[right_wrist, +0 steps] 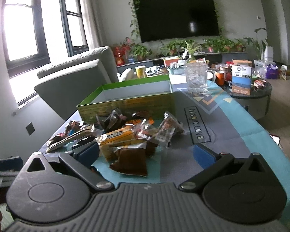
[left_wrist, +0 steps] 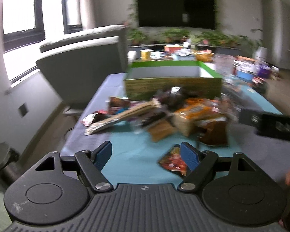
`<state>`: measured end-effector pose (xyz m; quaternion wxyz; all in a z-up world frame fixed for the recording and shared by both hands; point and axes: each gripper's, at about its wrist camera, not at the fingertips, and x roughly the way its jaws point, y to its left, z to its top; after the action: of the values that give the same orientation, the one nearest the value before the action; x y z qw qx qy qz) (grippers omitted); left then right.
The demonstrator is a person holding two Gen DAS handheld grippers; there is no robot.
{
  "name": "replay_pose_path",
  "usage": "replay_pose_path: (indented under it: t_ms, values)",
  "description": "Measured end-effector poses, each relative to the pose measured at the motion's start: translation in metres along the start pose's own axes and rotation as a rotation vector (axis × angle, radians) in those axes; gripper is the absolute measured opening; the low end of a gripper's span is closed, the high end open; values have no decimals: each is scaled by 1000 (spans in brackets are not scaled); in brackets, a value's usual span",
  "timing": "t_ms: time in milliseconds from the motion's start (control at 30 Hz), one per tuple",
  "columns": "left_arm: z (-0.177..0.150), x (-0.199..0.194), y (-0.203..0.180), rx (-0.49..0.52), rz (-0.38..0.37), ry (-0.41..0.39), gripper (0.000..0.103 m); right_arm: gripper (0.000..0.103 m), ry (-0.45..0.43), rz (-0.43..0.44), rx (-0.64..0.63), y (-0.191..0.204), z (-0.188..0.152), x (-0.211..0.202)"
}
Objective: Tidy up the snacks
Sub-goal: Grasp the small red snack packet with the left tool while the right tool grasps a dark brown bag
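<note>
We hold our left gripper [left_wrist: 146,155] above the near edge of the blue tablecloth [left_wrist: 125,150], its blue pads spread wide with nothing between them. Just by its right pad lies a small red packet [left_wrist: 171,161], flat on the cloth and apart from the rest. Beyond it sits the snack pile [left_wrist: 164,114]: an orange packet [left_wrist: 195,110], a dark brown packet [left_wrist: 214,131] and a long tan wrapper [left_wrist: 121,118], all heaped against the near wall of the green box [left_wrist: 174,89]. This view is blurred, so we cannot read the labels.

Our right gripper [right_wrist: 146,153] also stands wide open and empty, hovering on the near side of the same snack pile [right_wrist: 125,135]. A brown packet [right_wrist: 131,162] lies between its fingers, on the cloth, untouched. Behind the pile the green box [right_wrist: 125,104] stands open, and a clear glass mug [right_wrist: 197,79] stands beyond the box's far right corner.
</note>
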<state>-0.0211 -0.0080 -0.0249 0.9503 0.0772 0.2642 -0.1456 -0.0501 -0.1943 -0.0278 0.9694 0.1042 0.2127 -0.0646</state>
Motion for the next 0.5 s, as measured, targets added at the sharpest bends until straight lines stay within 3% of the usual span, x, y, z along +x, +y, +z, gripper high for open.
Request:
replay_pose_path:
  t_ms: [67, 167, 233, 433, 500]
  values:
    - [-1, 5, -7, 22, -27, 22, 76, 55, 6, -3, 9, -2, -1, 1]
    - [-3, 16, -13, 34, -65, 69, 62, 55, 14, 0, 8, -3, -3, 2]
    - [-4, 22, -14, 33, -85, 93, 60, 55, 23, 3, 0, -3, -4, 3]
    - [-4, 32, -23, 73, -117, 90, 57, 55, 58, 13, -14, -5, -8, 13]
    - [-3, 35, -26, 91, -129, 92, 49, 55, 76, 12, -13, -5, -9, 19]
